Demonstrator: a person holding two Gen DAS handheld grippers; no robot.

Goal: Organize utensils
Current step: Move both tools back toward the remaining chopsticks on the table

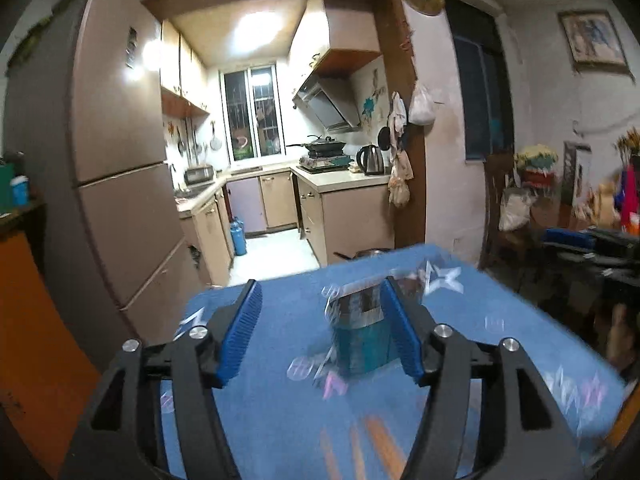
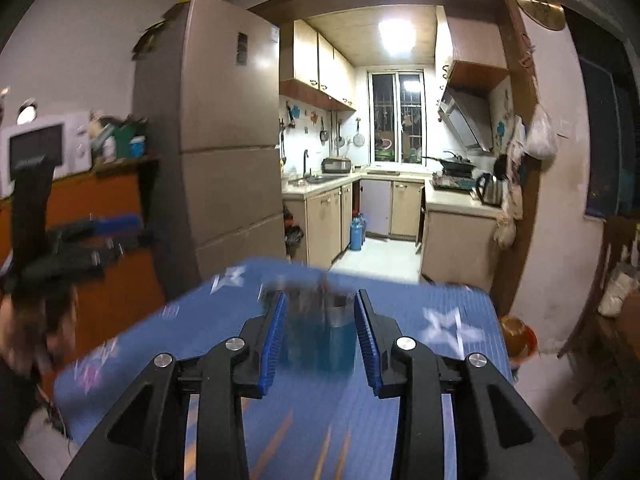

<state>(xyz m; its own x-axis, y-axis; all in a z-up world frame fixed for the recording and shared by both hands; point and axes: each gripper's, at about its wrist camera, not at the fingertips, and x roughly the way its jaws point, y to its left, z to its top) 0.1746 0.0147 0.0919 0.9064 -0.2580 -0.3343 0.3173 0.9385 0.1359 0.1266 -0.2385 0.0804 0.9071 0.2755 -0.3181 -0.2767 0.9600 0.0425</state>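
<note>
A blue patterned table [image 1: 280, 420] fills the lower part of both views. On it stands a teal utensil holder [image 1: 360, 340], blurred, with dark contents I cannot make out. The left gripper [image 1: 320, 320] is spread wide and empty, the holder just inside its right finger. The right gripper [image 2: 320, 332] is partly spread, the holder [image 2: 320, 344] beyond its fingers, untouched. Thin orange sticks [image 1: 380, 448] lie near the table's front edge.
</note>
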